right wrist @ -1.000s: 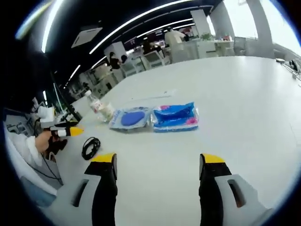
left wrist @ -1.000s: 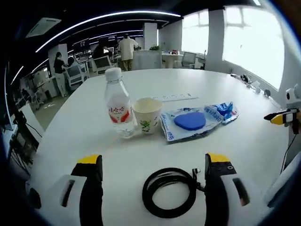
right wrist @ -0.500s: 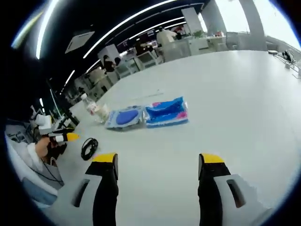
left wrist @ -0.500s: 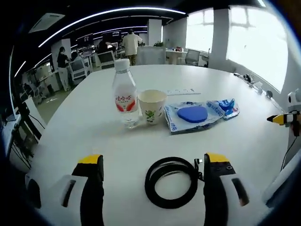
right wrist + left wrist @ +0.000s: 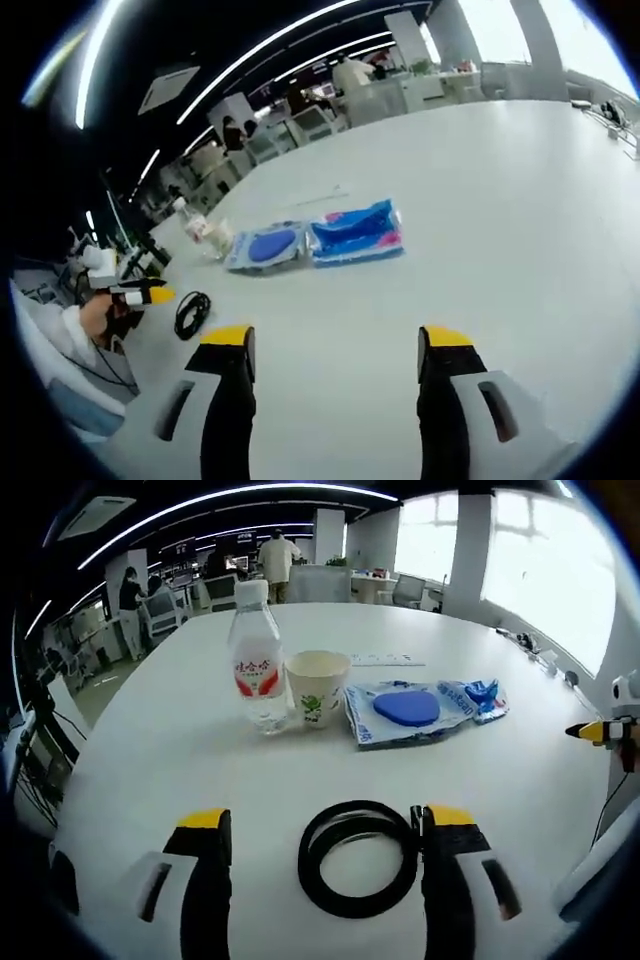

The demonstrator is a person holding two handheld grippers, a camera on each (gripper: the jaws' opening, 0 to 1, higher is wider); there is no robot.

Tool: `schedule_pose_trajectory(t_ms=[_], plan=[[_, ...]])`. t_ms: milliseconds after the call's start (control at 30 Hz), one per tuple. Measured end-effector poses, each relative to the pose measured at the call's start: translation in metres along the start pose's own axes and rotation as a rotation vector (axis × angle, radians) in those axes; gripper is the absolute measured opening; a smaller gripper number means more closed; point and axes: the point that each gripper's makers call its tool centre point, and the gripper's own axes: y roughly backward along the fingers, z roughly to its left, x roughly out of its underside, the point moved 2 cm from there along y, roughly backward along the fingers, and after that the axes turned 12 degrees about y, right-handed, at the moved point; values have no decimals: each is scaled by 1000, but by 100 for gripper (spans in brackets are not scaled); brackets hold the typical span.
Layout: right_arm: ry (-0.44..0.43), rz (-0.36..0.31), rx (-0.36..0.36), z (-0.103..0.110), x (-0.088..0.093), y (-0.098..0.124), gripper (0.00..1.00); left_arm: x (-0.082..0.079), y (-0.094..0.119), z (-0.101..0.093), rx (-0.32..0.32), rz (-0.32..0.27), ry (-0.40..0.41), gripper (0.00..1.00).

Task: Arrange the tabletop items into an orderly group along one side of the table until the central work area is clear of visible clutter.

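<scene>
Since the earlier frame, the left gripper view had tipped and crept forward a little, so the cable ring sat a touch higher between my jaws and the bottle stood nearer the top; the things themselves had not shifted on the table.

Through the left gripper view I saw my left gripper [image 5: 319, 825] with its jaws spread wide over the white table [image 5: 140, 750], pinching nothing. A black cable ring [image 5: 355, 858] lay flat between the yellow-tipped jaws, its right edge just beside or touching the right jaw; I could not tell which. Farther on, a water bottle [image 5: 252, 660] with a red label stood upright, and a paper cup [image 5: 317, 687] stood just beside it on the right. Right of the cup lay a clear bag with a blue pad [image 5: 408, 709] inside, and a blue packet [image 5: 482, 696] lay against its far end. At the right edge the yellow tip of the right gripper [image 5: 592, 731] poked in.

Through the right gripper view my right gripper [image 5: 333, 340] was likewise spread wide and held nothing, over bare tabletop. The bag with the pad [image 5: 266, 246] and the blue packet [image 5: 356, 233] lay side by side well ahead, with the bottle [image 5: 193, 222] and cup [image 5: 220, 238] beyond them to the left. The cable ring [image 5: 191, 313] lay near the left edge, close to the left gripper [image 5: 143, 294], which a hand [image 5: 97, 313] held.
</scene>
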Motion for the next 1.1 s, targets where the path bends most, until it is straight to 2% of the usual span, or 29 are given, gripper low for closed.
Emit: schedule_pose_trajectory(t_ms=[167, 300, 500, 600, 700, 833, 900, 967, 1033, 1100], plan=[[-16, -2, -3, 1, 1, 0, 63, 13, -6, 4, -11, 37, 16, 73], [-34, -3, -3, 2, 2, 0, 62, 25, -9, 7, -30, 86, -1, 56], [-33, 0, 3, 2, 2, 0, 59, 33, -16, 13, -47, 117, 34, 51], [-24, -20, 21, 0, -3, 2, 56, 38, -21, 21, -88, 132, 41, 48], [-51, -46, 34, -3, -6, 3, 55, 41, -21, 19, -91, 142, 61, 46], [-47, -41, 45, -3, -5, 4, 54, 51, -24, 20, -109, 174, 34, 39], [-58, -45, 45, -4, -4, 5, 54, 57, -22, 21, -130, 210, 34, 31], [-77, -48, 43, -4, -3, 5, 52, 47, -22, 22, -137, 166, 36, 27], [-83, -51, 39, -3, -2, 6, 47, 45, -22, 22, -139, 168, 31, 25], [-88, -55, 32, -1, -2, 7, 41, 46, -22, 21, -131, 172, 12, 7]])
